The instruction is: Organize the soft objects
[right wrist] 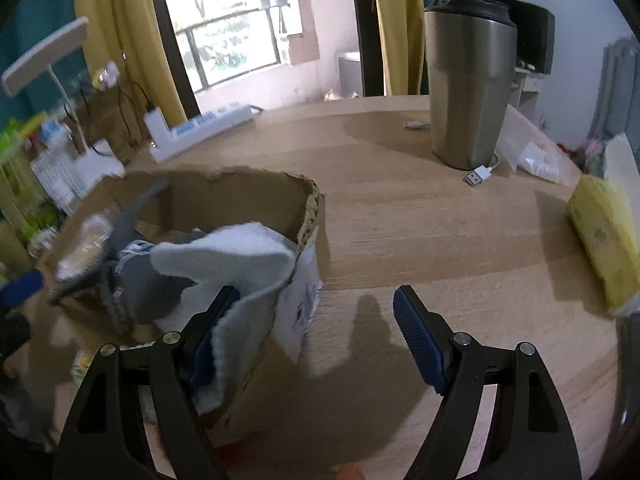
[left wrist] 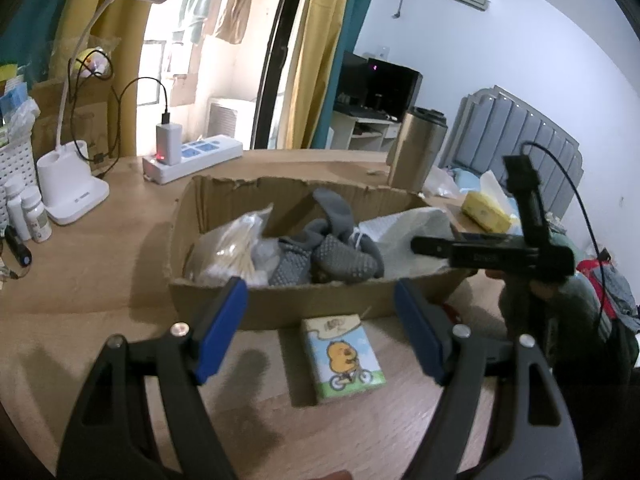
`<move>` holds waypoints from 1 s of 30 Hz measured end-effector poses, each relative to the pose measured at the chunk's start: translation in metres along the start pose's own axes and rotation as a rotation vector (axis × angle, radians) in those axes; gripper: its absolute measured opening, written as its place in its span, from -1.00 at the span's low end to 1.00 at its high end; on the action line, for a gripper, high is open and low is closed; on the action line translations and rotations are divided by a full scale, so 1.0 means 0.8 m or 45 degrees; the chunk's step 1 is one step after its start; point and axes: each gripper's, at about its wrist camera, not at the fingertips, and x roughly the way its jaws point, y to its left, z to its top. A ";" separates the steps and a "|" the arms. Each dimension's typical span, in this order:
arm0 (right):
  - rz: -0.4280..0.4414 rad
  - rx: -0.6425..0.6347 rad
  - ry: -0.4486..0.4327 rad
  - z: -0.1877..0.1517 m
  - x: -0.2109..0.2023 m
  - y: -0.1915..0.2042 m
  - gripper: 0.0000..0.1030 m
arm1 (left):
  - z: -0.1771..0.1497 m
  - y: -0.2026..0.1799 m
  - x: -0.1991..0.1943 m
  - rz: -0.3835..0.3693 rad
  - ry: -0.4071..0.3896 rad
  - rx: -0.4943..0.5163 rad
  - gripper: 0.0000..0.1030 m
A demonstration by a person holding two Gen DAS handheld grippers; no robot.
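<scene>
Socks (left wrist: 320, 256) and towel (right wrist: 240, 256) sat boxed ahead | tissue pack (left wrist: 342, 358) waited between left claw (left wrist: 320, 320) | both claws gaped empty, right claw (right wrist: 316, 332) beside box (left wrist: 280, 304).

Torn corrugated cardboard box (left wrist: 280, 300), knit grey socks (left wrist: 328, 256), brushed-metal tumbler (right wrist: 470, 84).

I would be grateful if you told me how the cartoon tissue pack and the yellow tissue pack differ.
The cartoon tissue pack is small, printed with a bear on a bicycle, and lies on the table just in front of the cardboard box. The yellow tissue pack is bigger, plain yellow, and lies to the right of the box. Both rest on the wooden table, outside the box.
</scene>
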 end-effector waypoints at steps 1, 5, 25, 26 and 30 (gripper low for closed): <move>-0.007 -0.016 -0.001 0.001 0.002 0.000 0.59 | 0.000 0.000 0.000 0.002 0.002 0.001 0.50; -0.027 -0.028 -0.006 0.012 0.007 -0.006 0.59 | -0.003 0.000 -0.001 0.004 0.014 0.001 0.50; 0.053 -0.127 -0.345 0.008 -0.132 0.036 0.59 | 0.000 -0.029 -0.033 0.000 -0.040 0.036 0.50; 0.053 -0.151 -0.358 0.005 -0.140 0.041 0.59 | 0.000 -0.029 -0.035 0.000 -0.046 0.034 0.50; 0.046 -0.179 -0.386 -0.006 -0.158 0.053 0.59 | 0.000 -0.032 -0.044 -0.013 -0.049 0.035 0.50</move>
